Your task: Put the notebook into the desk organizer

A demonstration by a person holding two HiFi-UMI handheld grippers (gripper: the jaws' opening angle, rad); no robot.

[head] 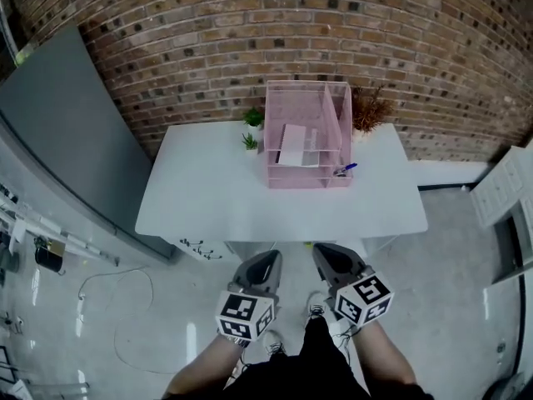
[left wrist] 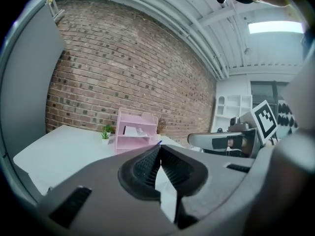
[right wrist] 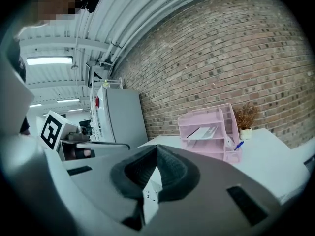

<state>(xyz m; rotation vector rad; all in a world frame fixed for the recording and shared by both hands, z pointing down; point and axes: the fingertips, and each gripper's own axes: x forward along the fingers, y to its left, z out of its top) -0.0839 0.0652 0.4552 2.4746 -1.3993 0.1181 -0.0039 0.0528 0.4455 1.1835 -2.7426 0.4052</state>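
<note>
1. Notebook (head: 293, 146) lies flat on a middle tray of the pink organizer (head: 300, 180). The organizer sits at 12 o'clock on the white table (head: 216, 198), against the brick wall.
2. Progress: placing looks done, judging by where things lie. Nothing of the notebook hangs out over the tray front, as far as the head view shows. Prob. nothing left except ending the run.
3. L gripper (head: 268, 261): jaws closed, pads meeting at the tips, nothing between them. It's held off the table at 6 o'clock, near the person's legs.
4. R gripper (head: 326, 257): jaws also closed and empty. It's just beside the L one, well apart from the organizer.
5. Other items:
   - Blue pen (head: 346, 169) at the organizer's 4 o'clock corner.
   - Two small green plants (head: 253, 118) at its 9–10 o'clock.
   - Dried plant (head: 368, 108) at its 2 o'clock.
6. Writing: no brand or label can be read. The notebook cover is too small to show any text. The only print is the black-and-white square markers on the cubes (head: 245, 315), which are patterns, not words.
</note>
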